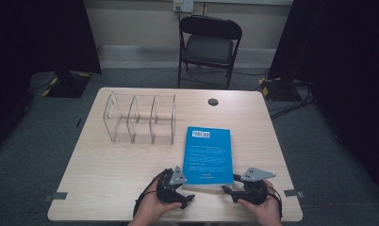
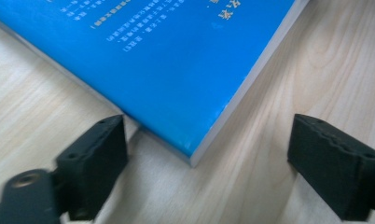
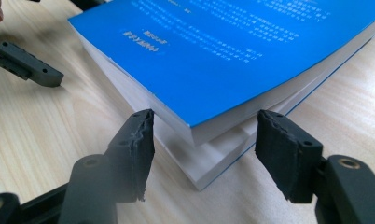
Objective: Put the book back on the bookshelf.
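Blue book [image 1: 207, 154] lies flat near table's front edge — near corner's pages lifted.

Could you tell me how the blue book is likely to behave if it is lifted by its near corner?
The blue book looks like a paperback: in the right gripper view its cover already lifts off the pages, so it would probably bend and fan open. The cover looks glossy, so the pads may slip. Lying flat on the table, it should slide, not tip.

Light wooden table [image 1: 107, 174] stood on grey carpet floor [image 1: 32, 141], black folding chair [image 1: 209, 44] behind, pale wall, dark curtains [image 1: 348, 70] flanked.
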Demonstrator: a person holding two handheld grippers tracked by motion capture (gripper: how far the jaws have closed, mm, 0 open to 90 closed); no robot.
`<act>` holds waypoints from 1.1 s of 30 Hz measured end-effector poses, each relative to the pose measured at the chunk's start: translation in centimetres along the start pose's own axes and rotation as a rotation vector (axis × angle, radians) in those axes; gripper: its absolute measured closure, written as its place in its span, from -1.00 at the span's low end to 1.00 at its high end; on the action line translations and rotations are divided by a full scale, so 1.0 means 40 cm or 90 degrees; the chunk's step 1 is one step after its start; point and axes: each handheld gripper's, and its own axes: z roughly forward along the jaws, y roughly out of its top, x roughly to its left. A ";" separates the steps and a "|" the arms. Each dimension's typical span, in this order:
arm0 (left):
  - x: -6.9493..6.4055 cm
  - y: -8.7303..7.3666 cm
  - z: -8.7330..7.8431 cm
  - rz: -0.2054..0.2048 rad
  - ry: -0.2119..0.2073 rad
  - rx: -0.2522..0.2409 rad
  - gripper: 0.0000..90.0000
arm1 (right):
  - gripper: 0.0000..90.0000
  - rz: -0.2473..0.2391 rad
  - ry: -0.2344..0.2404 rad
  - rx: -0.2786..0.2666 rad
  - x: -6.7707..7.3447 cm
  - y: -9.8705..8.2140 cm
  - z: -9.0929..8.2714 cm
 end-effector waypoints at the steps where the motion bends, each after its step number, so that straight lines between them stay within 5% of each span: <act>1: -0.001 0.005 -0.009 0.011 0.012 0.012 -0.62 | -0.16 0.003 0.001 -0.003 0.000 0.001 -0.001; 6: -0.009 0.041 -0.038 0.024 -0.004 -0.022 -0.61 | -0.16 0.004 -0.001 -0.021 0.002 0.008 -0.006; 13: -0.046 0.094 -0.015 0.056 -0.031 -0.003 -0.64 | -0.16 0.009 0.001 -0.023 0.000 0.012 -0.007; 33: -0.046 0.160 0.073 0.095 -0.005 -0.007 -0.66 | -0.16 0.021 0.007 -0.030 -0.002 0.015 -0.007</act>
